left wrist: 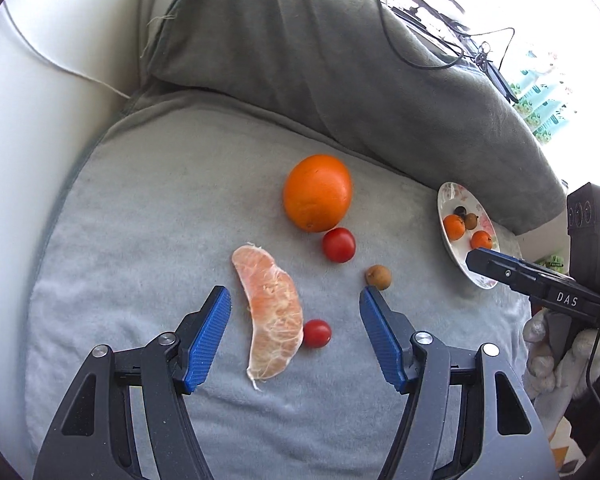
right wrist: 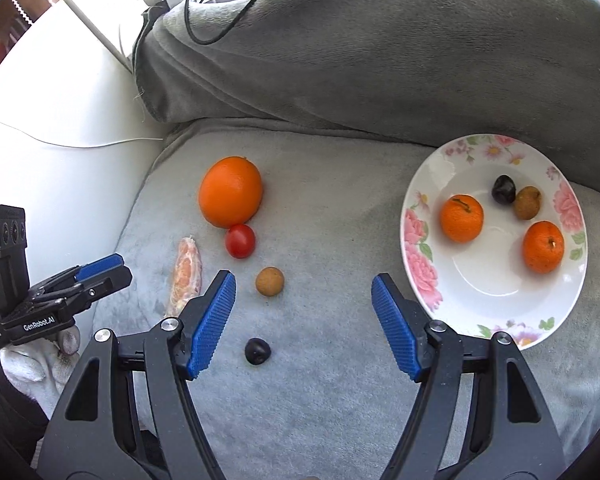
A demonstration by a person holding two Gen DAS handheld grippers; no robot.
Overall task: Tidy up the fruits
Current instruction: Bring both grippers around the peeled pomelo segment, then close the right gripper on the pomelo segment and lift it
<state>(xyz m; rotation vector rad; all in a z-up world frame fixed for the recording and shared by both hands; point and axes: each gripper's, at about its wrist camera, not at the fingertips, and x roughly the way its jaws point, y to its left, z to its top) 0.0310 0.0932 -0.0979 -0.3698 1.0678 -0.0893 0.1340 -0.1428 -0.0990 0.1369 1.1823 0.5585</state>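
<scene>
A grey cushion (right wrist: 380, 60) rises across the upper frame behind the grey towel (right wrist: 320, 380), with black cables (right wrist: 220, 20) draped over it. On the towel, centre-left of the right wrist view: one large orange (right wrist: 231, 191), one cherry tomato (right wrist: 240, 241) touching it, one brown longan (right wrist: 269, 281), one dark fruit (right wrist: 257, 351) and one peeled segment (right wrist: 186, 276). The left wrist view shows a second cherry tomato (left wrist: 317, 333) against the segment. The floral plate (right wrist: 416, 232), right of frame, holds two small oranges, one brown fruit and one dark fruit. Left gripper (left wrist: 295, 302): jaws apart, empty, straddling the segment. Right gripper (right wrist: 303, 290): jaws apart, empty, the dark fruit lying between them.
</scene>
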